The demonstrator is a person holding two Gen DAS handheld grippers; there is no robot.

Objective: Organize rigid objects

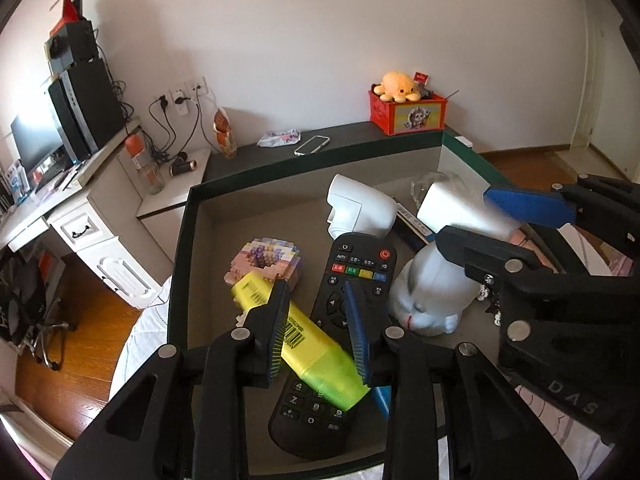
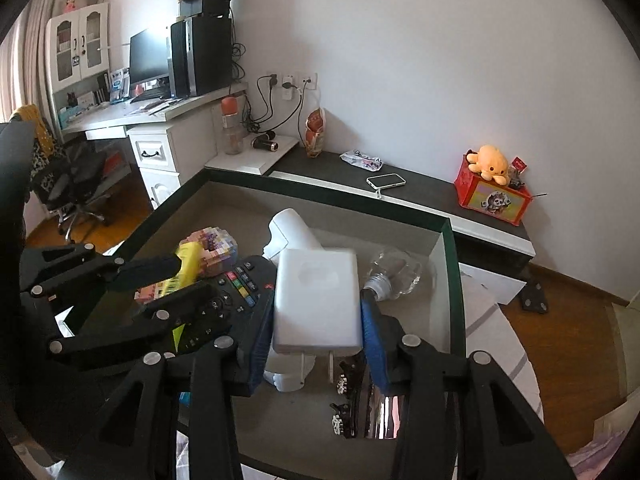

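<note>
Daylight from window at left, bright glare by the monitor (image 1: 34, 144), soft shadows, heavy fisheye bend w/ dark corners, slight motion blur on white adapter (image 2: 318, 300).

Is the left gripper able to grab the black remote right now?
Probably not yet. The left gripper is already shut on the yellow highlighter, which lies across the remote. It would likely have to put the highlighter down first.
</note>
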